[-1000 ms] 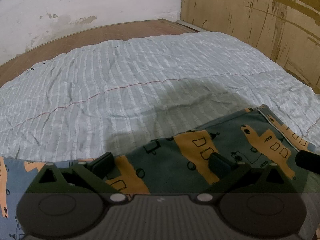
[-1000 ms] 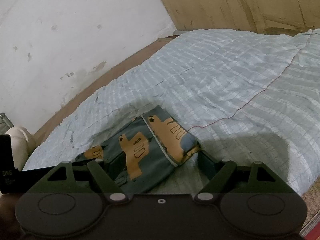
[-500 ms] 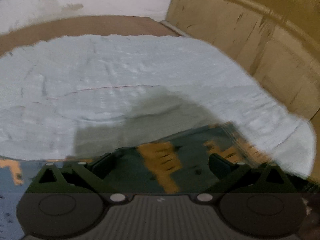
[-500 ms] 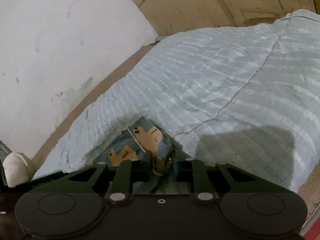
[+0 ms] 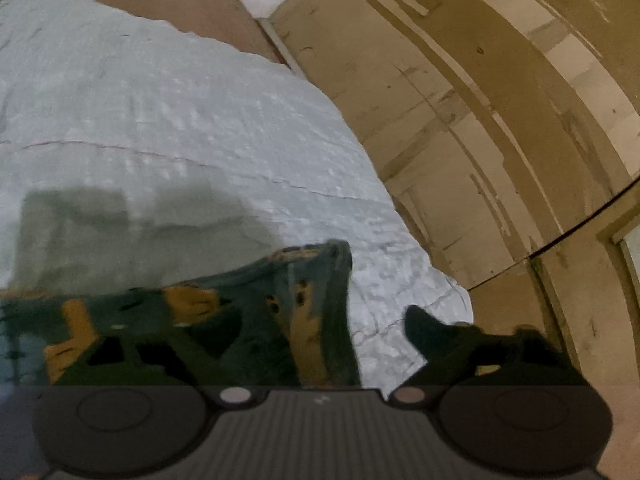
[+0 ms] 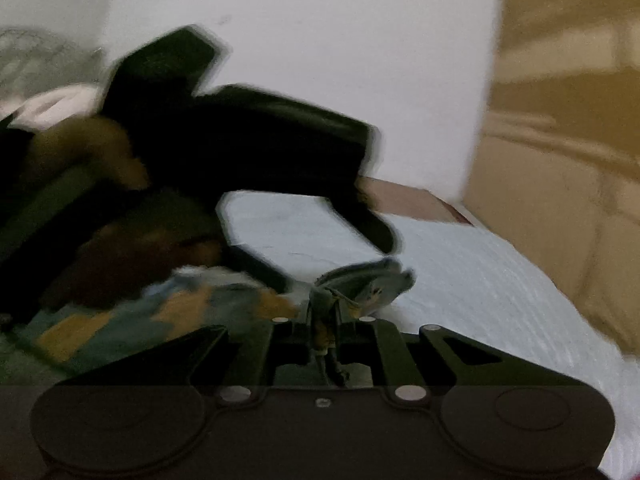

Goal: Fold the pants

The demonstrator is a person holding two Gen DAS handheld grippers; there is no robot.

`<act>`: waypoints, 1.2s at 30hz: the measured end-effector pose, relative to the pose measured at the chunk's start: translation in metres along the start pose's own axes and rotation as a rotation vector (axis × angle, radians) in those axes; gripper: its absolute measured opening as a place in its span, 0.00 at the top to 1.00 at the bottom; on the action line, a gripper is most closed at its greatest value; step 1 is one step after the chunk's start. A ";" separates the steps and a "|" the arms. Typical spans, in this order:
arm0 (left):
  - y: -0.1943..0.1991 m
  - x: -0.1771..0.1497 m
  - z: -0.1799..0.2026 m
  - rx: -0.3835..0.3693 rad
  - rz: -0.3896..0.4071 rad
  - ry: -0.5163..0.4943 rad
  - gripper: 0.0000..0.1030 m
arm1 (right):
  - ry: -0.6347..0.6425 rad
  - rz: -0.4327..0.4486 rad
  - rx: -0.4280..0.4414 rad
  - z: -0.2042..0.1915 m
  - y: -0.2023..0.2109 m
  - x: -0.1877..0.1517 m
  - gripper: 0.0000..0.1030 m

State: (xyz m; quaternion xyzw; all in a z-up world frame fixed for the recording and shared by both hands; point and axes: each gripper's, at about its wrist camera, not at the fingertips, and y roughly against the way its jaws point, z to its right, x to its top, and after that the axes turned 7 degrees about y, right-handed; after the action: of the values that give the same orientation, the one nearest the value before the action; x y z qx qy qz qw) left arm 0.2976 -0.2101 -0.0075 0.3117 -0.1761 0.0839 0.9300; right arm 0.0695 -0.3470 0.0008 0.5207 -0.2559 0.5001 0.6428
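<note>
The right gripper (image 6: 325,326) pinches the pants (image 6: 360,286) edge, jaws closing; the left gripper (image 5: 288,320) is closing too, over the pants, not gripping.

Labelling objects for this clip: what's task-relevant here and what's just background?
In the job:
- pants, patterned, bunched between the pads
- right hand-held gripper, closing on the pants
- left hand-held gripper, closing, pants lying between its fingers

Just around:
- pale blue quilt
- wooden headboard
- white wall

The right claw (image 6: 324,344) is nearly closed, its jaws closing on a pinch of cloth. The left claw (image 6: 240,152), at ten o'clock from it, is closing.
</note>
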 end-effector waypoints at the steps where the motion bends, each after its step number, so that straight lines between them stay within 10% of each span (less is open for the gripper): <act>1: 0.003 -0.001 -0.004 0.025 0.000 0.009 0.31 | 0.022 0.001 0.022 -0.009 0.002 0.002 0.90; 5: 0.015 -0.015 -0.023 0.147 0.029 0.020 0.69 | 0.093 -0.011 0.105 -0.041 0.000 0.004 0.90; 8: 0.022 -0.027 -0.041 0.249 0.069 0.073 0.71 | 0.097 -0.040 0.136 -0.054 -0.006 0.000 0.90; 23: 0.025 -0.035 -0.051 0.247 0.080 0.110 0.71 | 0.094 -0.080 0.115 -0.062 -0.015 -0.001 0.72; 36: 0.053 -0.031 -0.003 0.322 0.190 -0.004 0.89 | 0.018 -0.017 0.110 -0.055 0.000 0.019 0.86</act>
State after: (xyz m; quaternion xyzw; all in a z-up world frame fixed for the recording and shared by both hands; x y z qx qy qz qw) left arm 0.2558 -0.1674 0.0080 0.4387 -0.1910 0.1978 0.8555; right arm 0.0660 -0.2889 -0.0015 0.5528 -0.2176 0.5127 0.6198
